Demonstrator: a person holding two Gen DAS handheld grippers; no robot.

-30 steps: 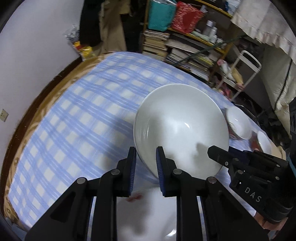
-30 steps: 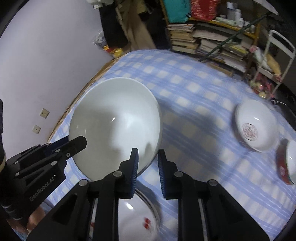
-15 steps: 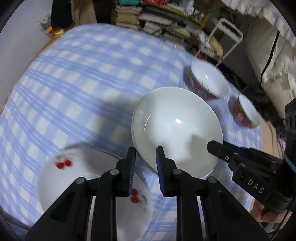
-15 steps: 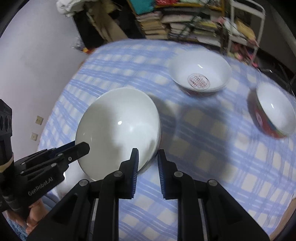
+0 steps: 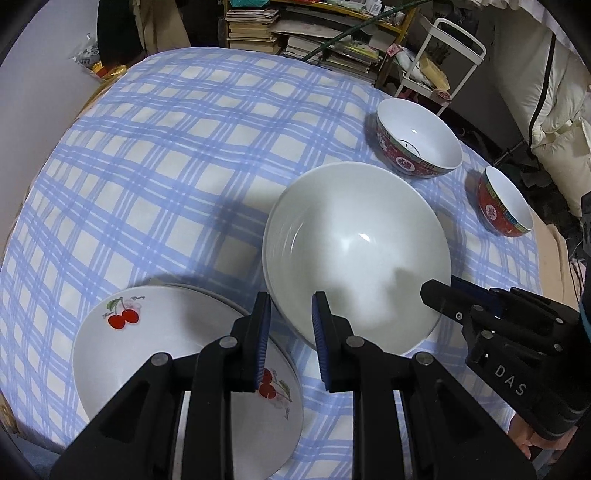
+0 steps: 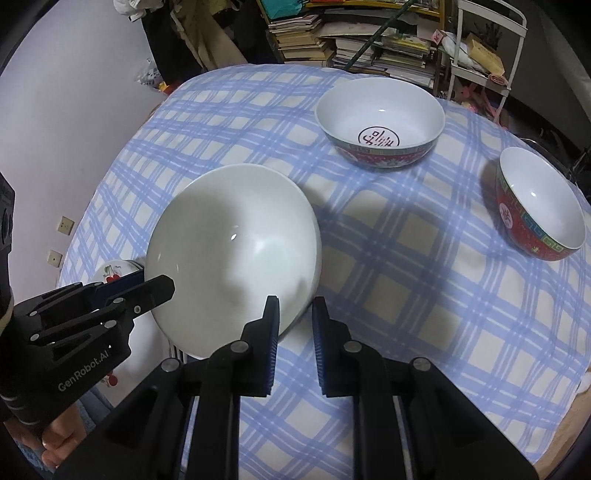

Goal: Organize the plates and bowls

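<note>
A: Nearest the lens, the left gripper (image 5: 291,332) has the near rim of the big white bowl (image 5: 356,254) pinched between its narrow blue pads, one pad inside the bowl, one outside.

B: And opposite, the right gripper (image 6: 294,334) clamps the far side of that rim the same way. Its jaws have just been closing a touch, rim between them. Seen from the left camera, its body reads "DAS".

A: From the right camera, the left gripper's body reads "GenRobot.AI", with a hand (image 6: 55,448) gripping the handle below it.

B: The white bowl is carried between the two, mouth tipped toward the cameras, hanging over the blue checked tablecloth (image 5: 166,158). Whether its base touches the cloth, I cannot tell.

A: Just left of it, low in the left view, a stack of white plates (image 5: 159,354) lies flat, red cherries printed on the top one, with small script I cannot read.

B: Farther out, a wide red-patterned bowl (image 6: 382,123) stands upright, a red seal of characters printed inside on its bottom.

A: To its right, well apart, a smaller red bowl (image 6: 539,205) with a green key band under the rim, also upright.

B: Beyond the table: stacked books on shelves (image 6: 306,33) and a white metal trolley (image 5: 439,62).
</note>
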